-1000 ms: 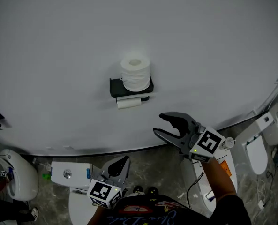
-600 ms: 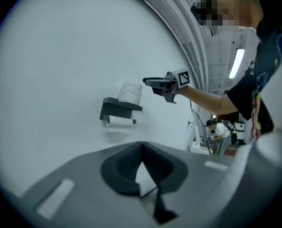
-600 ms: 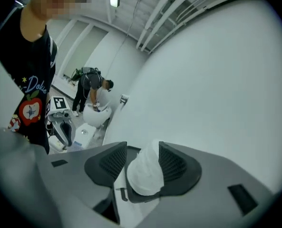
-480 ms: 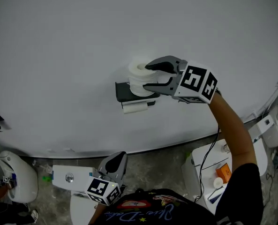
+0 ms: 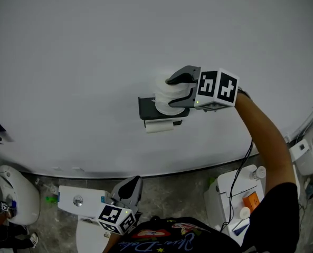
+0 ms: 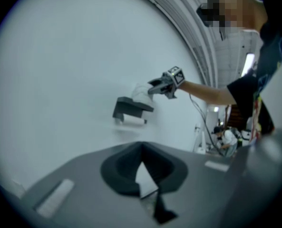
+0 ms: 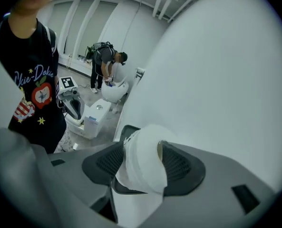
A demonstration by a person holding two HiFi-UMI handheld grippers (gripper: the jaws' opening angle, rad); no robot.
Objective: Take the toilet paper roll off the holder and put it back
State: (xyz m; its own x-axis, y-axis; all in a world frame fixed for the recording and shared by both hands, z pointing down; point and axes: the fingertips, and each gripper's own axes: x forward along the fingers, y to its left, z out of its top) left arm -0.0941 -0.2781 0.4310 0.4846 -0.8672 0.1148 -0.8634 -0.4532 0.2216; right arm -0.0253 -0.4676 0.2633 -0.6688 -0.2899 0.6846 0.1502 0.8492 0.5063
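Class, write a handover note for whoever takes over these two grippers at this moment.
Left gripper: shut, empty, held low.
Right gripper: jaws opening, one on either side of the toilet paper roll, not clamped on it.
The roll stands on top of the black holder.
Done: the reach.
Left to do: grip the roll, lift it off, put it back.

a broad white wall (image 5: 82, 57) fills most of the head view, plain and smooth, curving down to meet a grey mottled stone floor (image 5: 182, 187). a white toilet (image 5: 13, 198) stands at its foot on the left, a white cistern (image 5: 79, 200) near it, and more white fixtures (image 5: 304, 156) at the right edge. in the right gripper view tall windows (image 7: 80, 27) let in daylight at the far end, pipes (image 7: 162, 0) run along the ceiling, and a person (image 7: 104, 61) bends over another toilet (image 7: 116, 90). a bright strip light (image 6: 248, 63) shows in the left gripper view
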